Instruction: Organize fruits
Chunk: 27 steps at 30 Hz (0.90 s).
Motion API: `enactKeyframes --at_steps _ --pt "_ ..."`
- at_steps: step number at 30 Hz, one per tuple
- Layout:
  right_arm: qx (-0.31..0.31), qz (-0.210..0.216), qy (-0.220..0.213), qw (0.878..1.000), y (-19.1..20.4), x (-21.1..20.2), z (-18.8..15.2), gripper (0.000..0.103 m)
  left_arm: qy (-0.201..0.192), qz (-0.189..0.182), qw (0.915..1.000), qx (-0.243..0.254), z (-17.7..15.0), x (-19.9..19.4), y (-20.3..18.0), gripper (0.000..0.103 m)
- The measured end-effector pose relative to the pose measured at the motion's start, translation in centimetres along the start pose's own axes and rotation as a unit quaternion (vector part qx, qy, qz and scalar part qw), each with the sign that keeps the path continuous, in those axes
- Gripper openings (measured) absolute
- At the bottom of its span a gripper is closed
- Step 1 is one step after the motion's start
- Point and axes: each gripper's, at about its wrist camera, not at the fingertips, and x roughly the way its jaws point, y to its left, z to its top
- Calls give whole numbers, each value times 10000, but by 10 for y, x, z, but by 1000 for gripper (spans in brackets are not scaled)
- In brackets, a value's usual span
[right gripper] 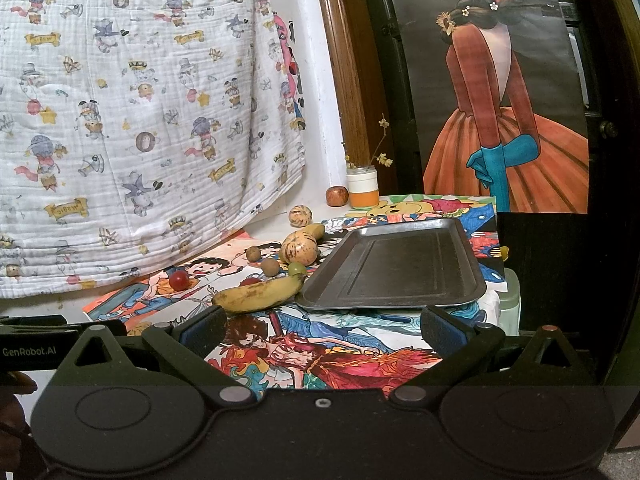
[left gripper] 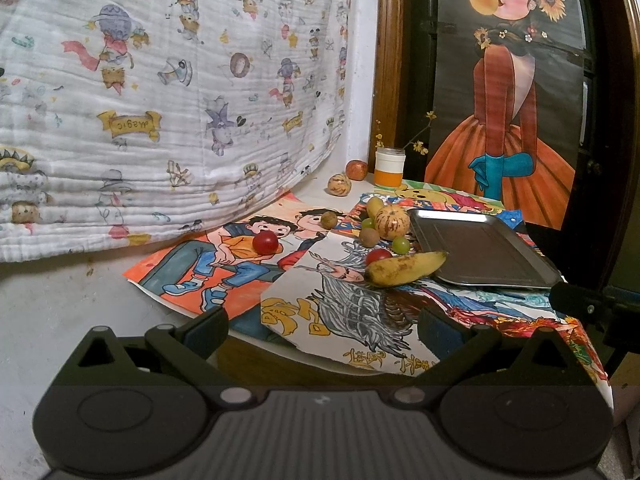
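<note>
Left wrist view first: left gripper [left gripper: 322, 330] hanging short of the table [left gripper: 256, 350], fingers [left gripper: 208, 330] spread wide, gripping nothing. Up at 12 o'clock from the gap, spotted banana [left gripper: 406, 268] lying across the drawings, tip touching the near-left corner of the steel tray [left gripper: 532, 268]. Tray bare. Just behind the banana, red cherry tomato [left gripper: 378, 256], then green grape [left gripper: 401, 245], brown longan [left gripper: 369, 237] and striped melon [left gripper: 391, 222] bunched together. Off at 11 o'clock, second red tomato [left gripper: 265, 243] alone on the orange drawing [left gripper: 200, 264]. Farther back, small striped melon [left gripper: 339, 185], reddish fruit [left gripper: 356, 169] and orange-banded jar [left gripper: 389, 168] by the wall. Patterned cloth [left gripper: 160, 100] draped at 10 o'clock.

Right wrist view now: right gripper [right gripper: 323, 330] also back from the table, fingers [right gripper: 442, 330] parted wide, empty. Tray [right gripper: 460, 300] dead ahead at 12 to 1 o'clock, nothing in it. Banana [right gripper: 256, 295] at 11 o'clock, just beside the tray's left corner. Grape [right gripper: 297, 268] at the banana's far tip, striped melon [right gripper: 300, 249] behind, two longans [right gripper: 270, 266] to its left, red tomato [right gripper: 179, 280] well apart at 10 o'clock. Left gripper body [right gripper: 36, 344] peeking in at 9 o'clock.
</note>
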Motion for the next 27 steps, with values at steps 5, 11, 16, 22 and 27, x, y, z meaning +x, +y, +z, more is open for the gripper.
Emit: enactKeyframes --at_steps 5,11,16,22,27 --pt "-4 3 -3 10000 0 0 0 103 3 -1 10000 -5 0 0 0 103" --pt "-11 18 4 10000 1 -1 2 103 23 -2 10000 -16 -1 0 -1 103" --pt "-140 141 42 9998 5 -2 11 103 92 27 9999 -82 -1 0 -2 103" --pt "-741 607 156 9953 2 17 39 103 298 -22 9993 -245 20 19 15 103" --pt "-1691 963 242 9806 0 36 82 103 270 -155 9994 -179 48 40 32 103"
